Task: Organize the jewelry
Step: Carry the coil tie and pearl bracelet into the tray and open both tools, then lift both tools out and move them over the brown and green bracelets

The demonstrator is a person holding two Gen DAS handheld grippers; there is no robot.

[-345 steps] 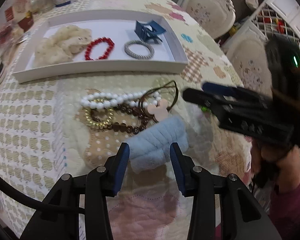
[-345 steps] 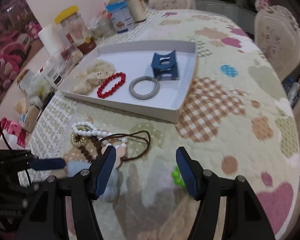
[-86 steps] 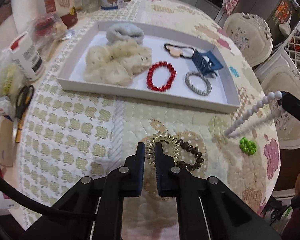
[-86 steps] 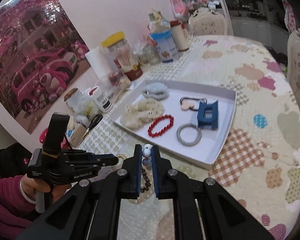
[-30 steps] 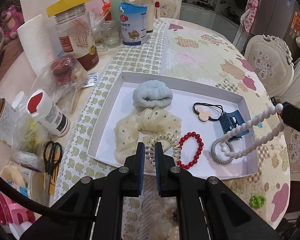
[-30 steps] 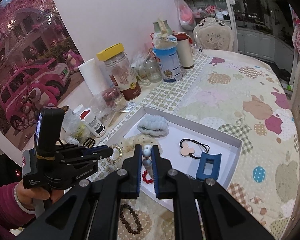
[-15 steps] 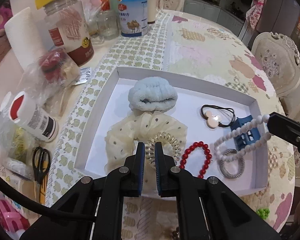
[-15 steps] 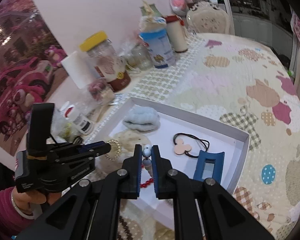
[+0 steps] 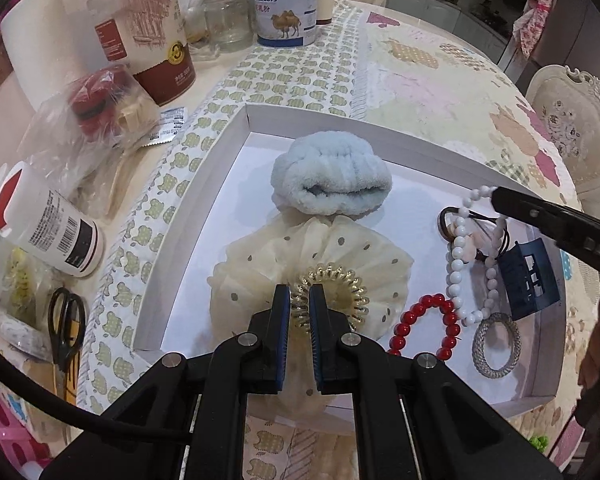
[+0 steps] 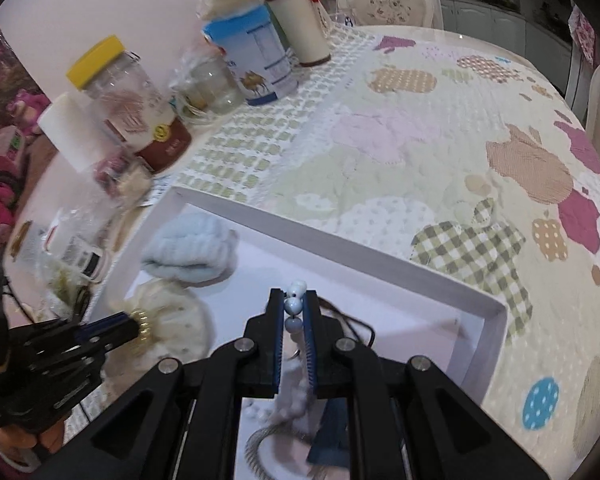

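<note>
My left gripper [image 9: 299,294] is shut on a gold spiral hair tie [image 9: 332,296] and holds it over the cream dotted scrunchie [image 9: 312,256] in the white tray [image 9: 228,148]. My right gripper [image 10: 293,300] is shut on a white bead necklace [image 9: 458,264], which hangs down into the tray's right part over the black hair tie [image 9: 446,216]. The tray also holds a blue fluffy scrunchie [image 9: 332,180], a red bead bracelet [image 9: 428,328], a grey ring [image 9: 494,346] and a blue claw clip [image 9: 530,276].
Jars [image 9: 140,28], a milk powder can [image 9: 286,0], a white bottle [image 9: 44,228], plastic bags and scissors [image 9: 66,328] crowd the table left of and behind the tray. A green bead cluster [image 9: 538,442] lies at the near right. Chairs stand beyond the table.
Both grippers have come closer and lower over the tray. The white necklace now hangs down into the tray's right side, and the gold hair tie sits just above the cream scrunchie.
</note>
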